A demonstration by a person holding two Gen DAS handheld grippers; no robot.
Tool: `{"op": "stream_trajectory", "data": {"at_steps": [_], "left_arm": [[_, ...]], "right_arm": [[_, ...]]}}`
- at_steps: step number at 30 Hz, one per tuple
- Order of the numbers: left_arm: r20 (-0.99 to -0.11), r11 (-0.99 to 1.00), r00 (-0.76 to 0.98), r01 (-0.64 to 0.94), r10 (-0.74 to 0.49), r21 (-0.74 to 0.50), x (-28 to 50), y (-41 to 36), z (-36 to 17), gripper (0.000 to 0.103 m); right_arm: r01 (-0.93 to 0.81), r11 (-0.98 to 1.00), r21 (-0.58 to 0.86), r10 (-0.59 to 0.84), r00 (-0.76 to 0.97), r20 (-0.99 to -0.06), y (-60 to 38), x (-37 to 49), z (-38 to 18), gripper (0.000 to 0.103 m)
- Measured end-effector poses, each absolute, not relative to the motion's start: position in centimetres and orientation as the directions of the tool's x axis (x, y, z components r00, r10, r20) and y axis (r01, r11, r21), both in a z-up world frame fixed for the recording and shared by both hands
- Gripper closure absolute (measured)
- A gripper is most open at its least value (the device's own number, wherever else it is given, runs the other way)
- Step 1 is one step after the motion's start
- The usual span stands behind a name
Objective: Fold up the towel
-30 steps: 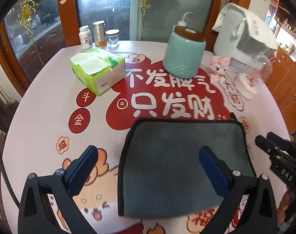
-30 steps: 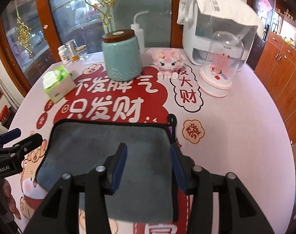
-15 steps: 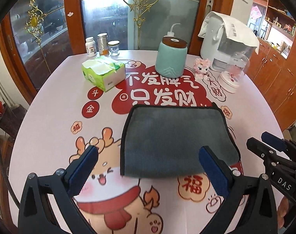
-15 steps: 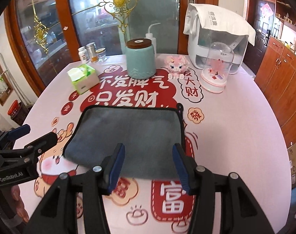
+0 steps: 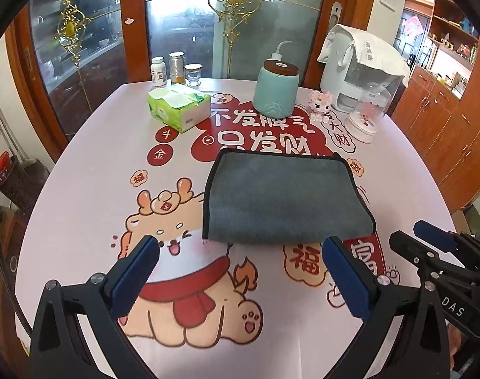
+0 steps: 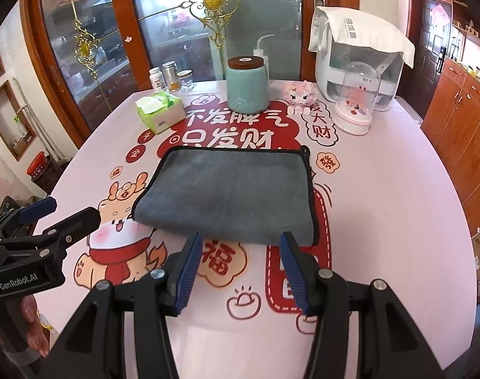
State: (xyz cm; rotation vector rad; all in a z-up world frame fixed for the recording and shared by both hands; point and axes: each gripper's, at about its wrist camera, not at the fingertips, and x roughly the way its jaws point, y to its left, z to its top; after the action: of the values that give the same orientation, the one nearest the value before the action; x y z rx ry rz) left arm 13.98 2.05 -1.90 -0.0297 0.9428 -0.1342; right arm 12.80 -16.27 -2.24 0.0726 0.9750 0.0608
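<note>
A grey towel with black trim lies folded flat in the middle of the round table; it also shows in the right wrist view. My left gripper is open and empty, held above the table a little short of the towel's near edge. My right gripper is open and empty, just short of the towel's near edge. The right gripper shows at the right of the left wrist view, and the left gripper at the left of the right wrist view.
The printed tablecloth covers the table. At the back stand a green tissue box, a teal jar, small bottles, a pink toy, a glass dome and a white appliance.
Both grippers have pulled back toward me and away from the towel, which now lies farther off. The towel has not moved. Both grippers stay open.
</note>
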Motion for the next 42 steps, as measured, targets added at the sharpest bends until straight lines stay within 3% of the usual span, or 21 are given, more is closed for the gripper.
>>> {"op": "stream_trajectory", "data": {"at_steps": [18,23,42], "left_arm": [[-0.818,0.993,0.567,0.107,-0.097,-0.044,7.9,2.0,0.1,0.001],[-0.821,0.994,0.564,0.098,-0.092,-0.044,6.0,2.3,0.7,0.001],[-0.847,0.998,0.527,0.034,-0.067,-0.058,2.2,3.5,1.3,0.001]], "right_arm": [[-0.034,0.993,0.114,0.115,0.544,-0.831,-15.5,7.0,-0.7,0.050],[-0.007,0.993,0.116,0.101,0.547,-0.831,-15.4,4.9,-0.1,0.041],[0.026,0.995,0.094,0.064,0.555,-0.829,-13.6,0.6,1.6,0.040]]}}
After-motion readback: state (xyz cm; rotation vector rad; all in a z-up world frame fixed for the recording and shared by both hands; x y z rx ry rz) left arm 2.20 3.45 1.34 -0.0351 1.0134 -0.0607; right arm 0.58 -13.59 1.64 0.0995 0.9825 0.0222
